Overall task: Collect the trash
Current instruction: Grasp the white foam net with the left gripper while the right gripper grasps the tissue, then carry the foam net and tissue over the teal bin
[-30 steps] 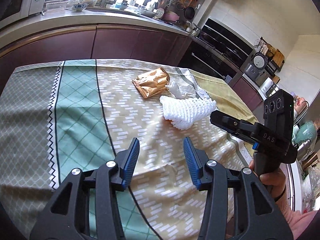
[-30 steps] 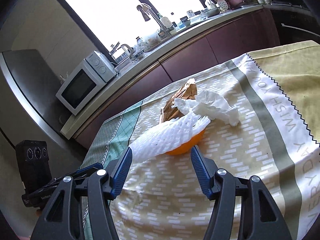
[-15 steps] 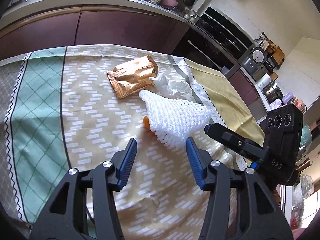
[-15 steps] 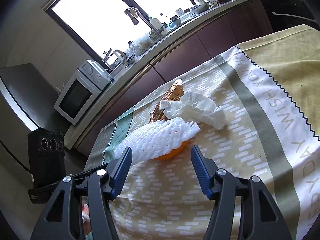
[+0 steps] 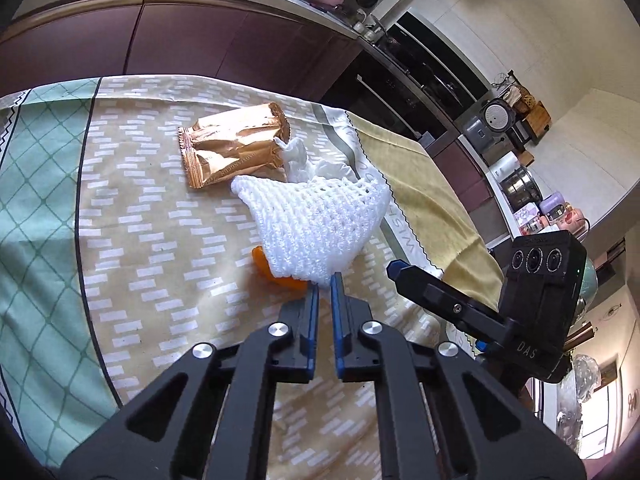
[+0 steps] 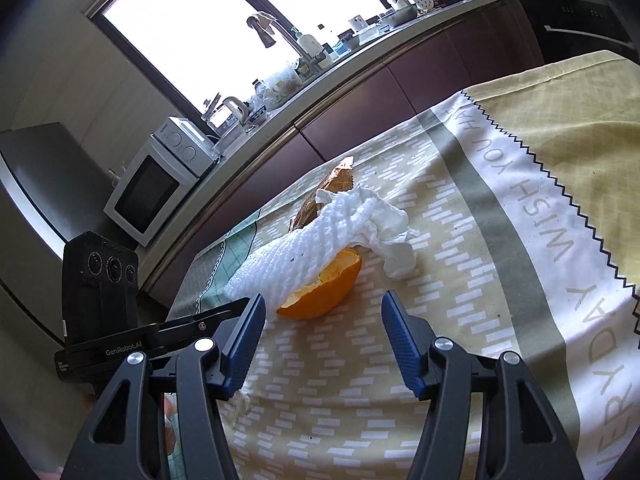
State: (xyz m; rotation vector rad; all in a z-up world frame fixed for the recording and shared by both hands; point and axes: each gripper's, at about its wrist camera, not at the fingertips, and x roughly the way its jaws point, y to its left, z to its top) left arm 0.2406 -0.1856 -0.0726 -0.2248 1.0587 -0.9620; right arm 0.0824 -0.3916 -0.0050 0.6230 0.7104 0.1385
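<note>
A white foam fruit net (image 5: 320, 224) lies on the tablecloth over an orange peel (image 5: 276, 274). Behind it lie a crumpled white tissue (image 5: 316, 166) and a gold foil wrapper (image 5: 234, 146). My left gripper (image 5: 325, 282) is shut, its tips pinching the near edge of the net. In the right wrist view the net (image 6: 304, 252) covers the orange peel (image 6: 324, 294), with the tissue (image 6: 390, 240) and the wrapper (image 6: 332, 188) behind. My right gripper (image 6: 323, 312) is open and empty, just in front of the peel.
The patterned tablecloth (image 5: 132, 240) covers the table. The right gripper body (image 5: 528, 320) is close at the right of the left wrist view. The left gripper body (image 6: 100, 304) is at the left of the right wrist view. A kitchen counter with a microwave (image 6: 160, 184) runs behind.
My left gripper moved forward to the net and closed on its near edge. My right gripper moved closer to the orange peel and stayed open.
</note>
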